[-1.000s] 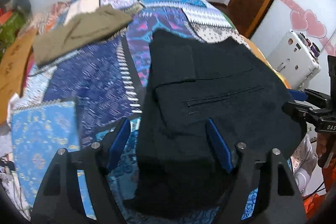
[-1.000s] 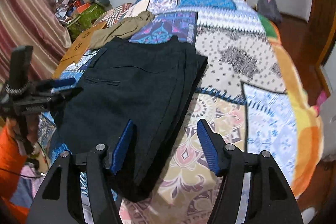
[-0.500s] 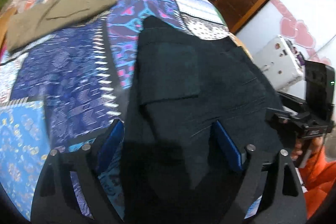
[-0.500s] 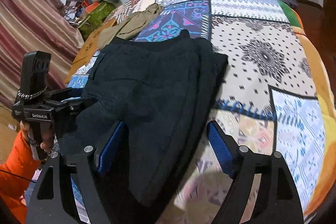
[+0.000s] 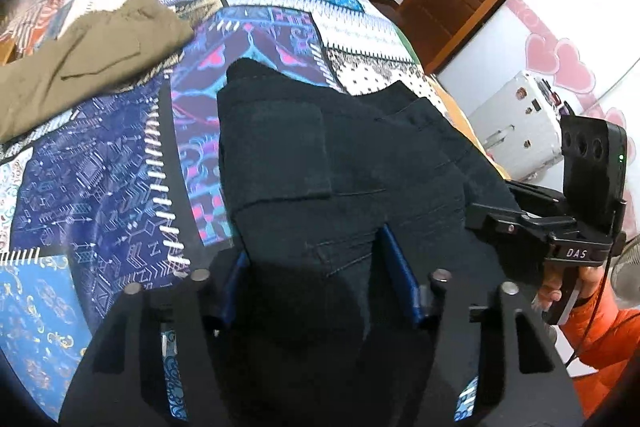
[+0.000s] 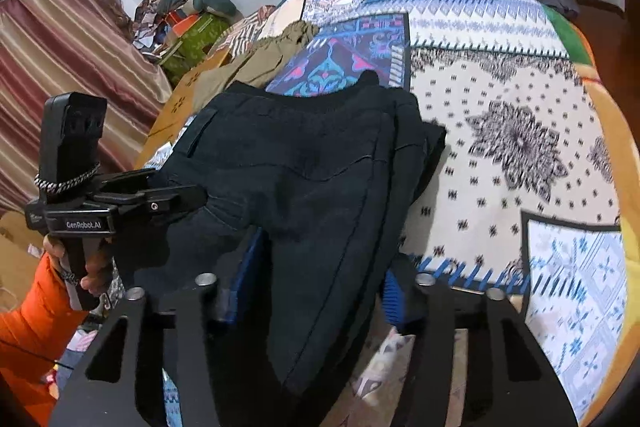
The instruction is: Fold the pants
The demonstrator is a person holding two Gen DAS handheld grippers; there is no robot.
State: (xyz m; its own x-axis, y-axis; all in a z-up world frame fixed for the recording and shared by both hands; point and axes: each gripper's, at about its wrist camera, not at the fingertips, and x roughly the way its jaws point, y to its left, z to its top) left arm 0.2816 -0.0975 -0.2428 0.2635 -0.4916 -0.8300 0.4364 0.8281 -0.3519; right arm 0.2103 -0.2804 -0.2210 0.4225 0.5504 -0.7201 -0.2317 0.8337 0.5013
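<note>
Both grippers (image 5: 316,279) (image 6: 320,283) — jaws closing round black pants (image 6: 312,163)

The letters "DAS" stand in white on the black body of the right gripper (image 5: 576,251), seen from the left wrist camera, just above the hand that holds it. From the right wrist camera, "GenRobot.AI" is printed in white on the side of the left gripper (image 6: 82,225); a small round logo beside it is too small to read.
</note>
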